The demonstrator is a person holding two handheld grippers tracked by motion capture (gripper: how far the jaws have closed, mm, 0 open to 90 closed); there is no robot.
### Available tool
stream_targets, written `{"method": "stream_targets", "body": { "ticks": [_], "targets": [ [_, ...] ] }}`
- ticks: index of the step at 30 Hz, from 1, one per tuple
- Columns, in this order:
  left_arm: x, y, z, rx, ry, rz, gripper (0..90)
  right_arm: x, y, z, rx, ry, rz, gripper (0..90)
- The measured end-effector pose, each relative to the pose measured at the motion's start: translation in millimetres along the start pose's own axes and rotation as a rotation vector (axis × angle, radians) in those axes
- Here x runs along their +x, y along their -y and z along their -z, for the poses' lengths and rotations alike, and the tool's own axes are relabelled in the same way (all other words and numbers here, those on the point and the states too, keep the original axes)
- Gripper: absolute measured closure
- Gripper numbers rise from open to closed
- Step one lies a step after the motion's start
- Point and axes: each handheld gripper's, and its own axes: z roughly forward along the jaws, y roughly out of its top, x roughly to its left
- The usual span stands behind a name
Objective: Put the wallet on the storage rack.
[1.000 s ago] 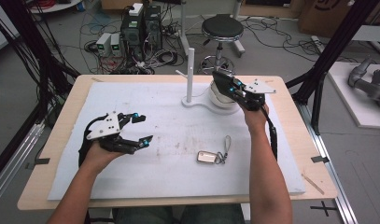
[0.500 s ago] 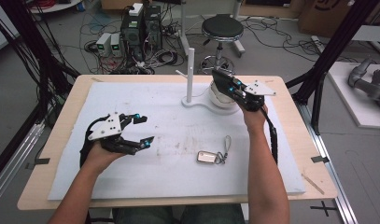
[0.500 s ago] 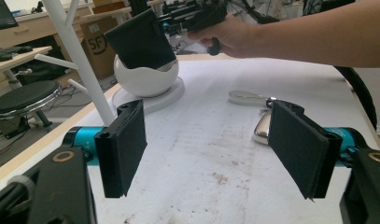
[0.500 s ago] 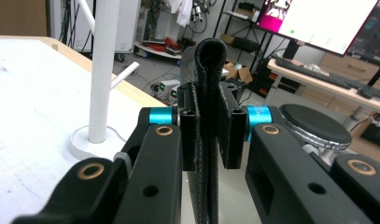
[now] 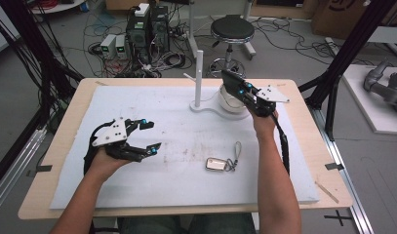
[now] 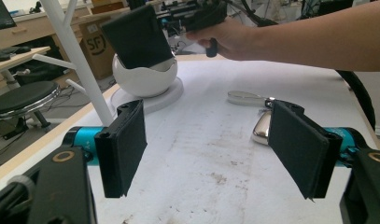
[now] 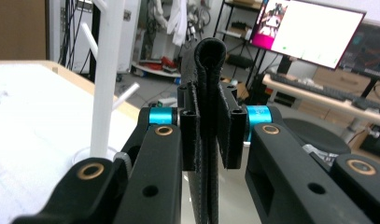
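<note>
A black folded wallet (image 5: 230, 81) is clamped in my right gripper (image 5: 238, 88), just above a white egg-shaped bowl (image 5: 232, 104) at the back of the table. In the right gripper view the wallet's folded edge (image 7: 210, 88) stands upright between the shut jaws (image 7: 210, 128). The left gripper view shows the wallet (image 6: 138, 35) with its lower end inside the bowl (image 6: 143, 79). My left gripper (image 5: 149, 135) hovers wide open over the mat's left side, nothing between its jaws (image 6: 211, 144). A silver key fob (image 5: 216, 164) with a ring and strap lies on the mat.
A white peg stand (image 5: 199, 73) rises just left of the bowl, sharing its base. A white mat (image 5: 186, 141) covers the wooden table. Behind the table are a stool (image 5: 231, 28), computers and cables on the floor.
</note>
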Motion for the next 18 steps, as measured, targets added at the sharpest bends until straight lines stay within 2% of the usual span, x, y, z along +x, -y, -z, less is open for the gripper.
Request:
{"method": "stream_targets", "body": {
  "ticks": [4,5,12,18],
  "targets": [
    [-0.8,-0.6,-0.2,-0.003,0.003,-0.004,28.2,0.4,-0.4,-0.5,0.001,0.004,-0.004,81.7],
    [-1.1,-0.9,0.1,-0.008,0.004,-0.004,28.2,-2.1,1.6,1.2,0.005,0.0,-0.021,81.7],
    [-1.1,-0.5,-1.2,-0.007,0.007,-0.005,28.2,-1.6,-6.3,6.9,-0.077,-0.005,-0.03,81.7],
    [-2.5,-1.2,-2.0,-0.012,0.015,-0.009,28.2,-4.2,0.9,5.9,-0.086,0.008,-0.057,81.7]
  ]
}}
